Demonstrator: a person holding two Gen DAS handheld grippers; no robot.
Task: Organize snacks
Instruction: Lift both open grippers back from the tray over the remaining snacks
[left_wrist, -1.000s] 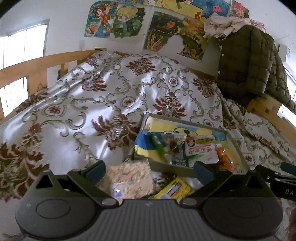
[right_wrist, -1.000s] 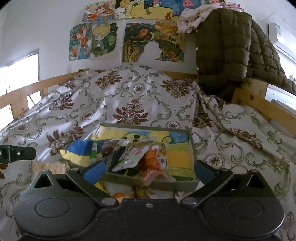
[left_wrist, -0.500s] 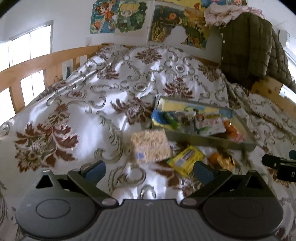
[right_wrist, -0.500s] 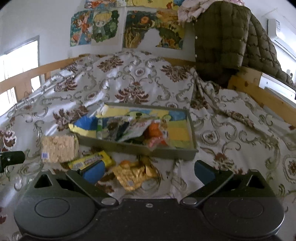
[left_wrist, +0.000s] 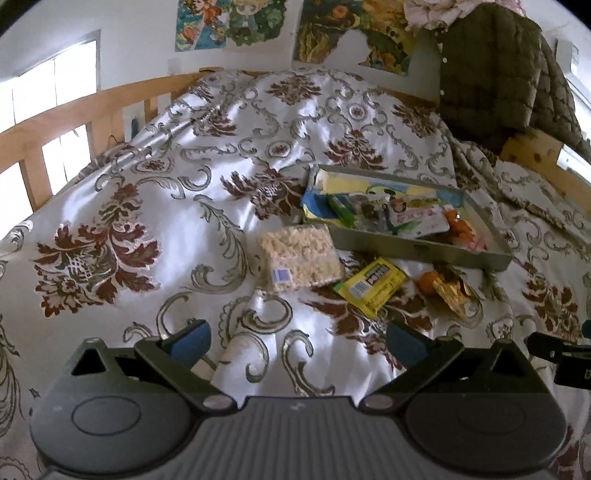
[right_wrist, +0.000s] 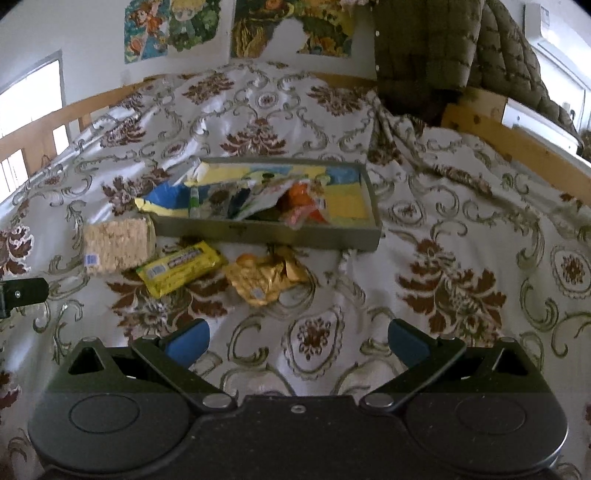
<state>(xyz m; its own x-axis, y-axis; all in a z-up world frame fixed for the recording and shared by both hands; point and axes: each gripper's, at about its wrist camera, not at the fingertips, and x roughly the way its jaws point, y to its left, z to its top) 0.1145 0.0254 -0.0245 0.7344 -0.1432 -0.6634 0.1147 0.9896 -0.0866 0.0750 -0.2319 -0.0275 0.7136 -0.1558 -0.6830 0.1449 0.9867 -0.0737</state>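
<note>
Left gripper (left_wrist: 293, 338): jaws spread wide, holding nothing, hovering over the bedspread (left_wrist: 147, 206) near and left of the snacks.
Rice cake pack (left_wrist: 300, 254): leftmost loose snack, flat on the cloth, its far edge just beside the tray's near-left corner. It looks light but brittle under a slick wrapper; I would pinch it across a side edge, gently, so the cake does not crumble.
Yellow bar (left_wrist: 371, 283): just right of the rice cake pack, lying at an angle. Probably light and fairly stiff; a hold across its narrow width at the middle should do.
Gold wrapper (right_wrist: 264, 275): right of the yellow bar, crumpled, an orange piece showing at its far-left end. It appears soft and crinkly, likely to slip, so a raised fold is the best purchase.
Tray (right_wrist: 266, 233): far of the three loose snacks, shallow and grey, already piled with packets on its left and middle; the right end shows bare liner, the likeliest room.
In the way: the tray's near wall stands between the loose snacks and the inside, so each must be lifted over it; soft folds in the cloth may let packets tip.
Right gripper (right_wrist: 297, 341): jaws wide apart, empty, near and right of the gold wrapper.
Surroundings: wooden rail at left, posters on the far wall, padded jacket far right.
</note>
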